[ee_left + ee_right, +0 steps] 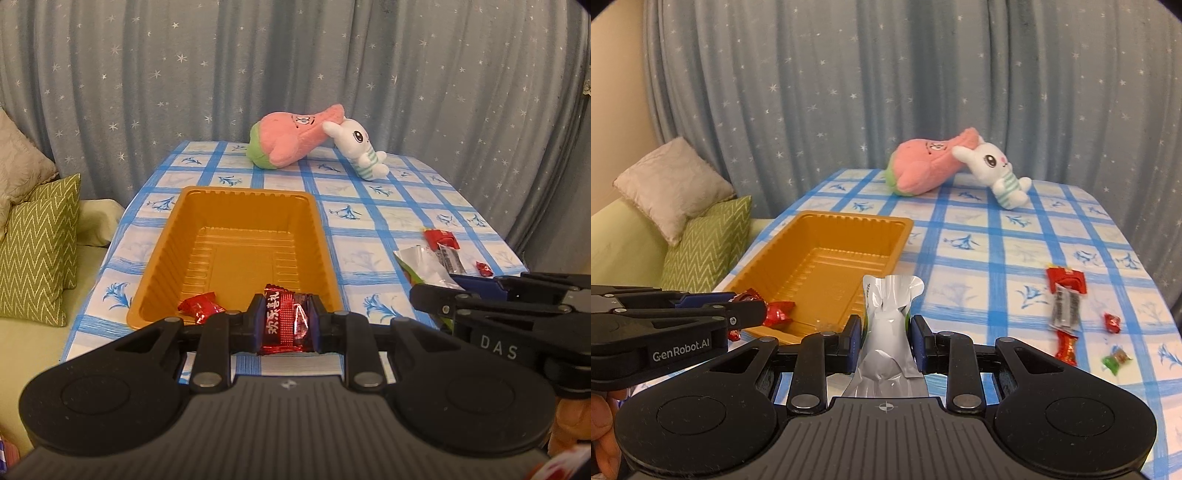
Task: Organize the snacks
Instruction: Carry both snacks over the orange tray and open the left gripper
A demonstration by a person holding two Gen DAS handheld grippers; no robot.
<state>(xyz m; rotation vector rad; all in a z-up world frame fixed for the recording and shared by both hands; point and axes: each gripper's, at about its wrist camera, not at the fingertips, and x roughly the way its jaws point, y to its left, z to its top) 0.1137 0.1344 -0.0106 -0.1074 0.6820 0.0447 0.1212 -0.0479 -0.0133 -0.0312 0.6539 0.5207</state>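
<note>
A: Left gripper status?
B: Clamped on a red candy packet, pinched upright between both pads, right at the near rim of the orange tray. A second red candy already lies in the tray's near left corner, just left of the fingers.
A: Right gripper?
B: Closed on a silver pouch, its top sticking up past the fingertips. It sits beside the tray's near right corner.
A: Loose items?
B: On the checked tablecloth, right of the right gripper: red-and-grey wrapper, small red candy, green candy. All well apart from both grippers.
</note>
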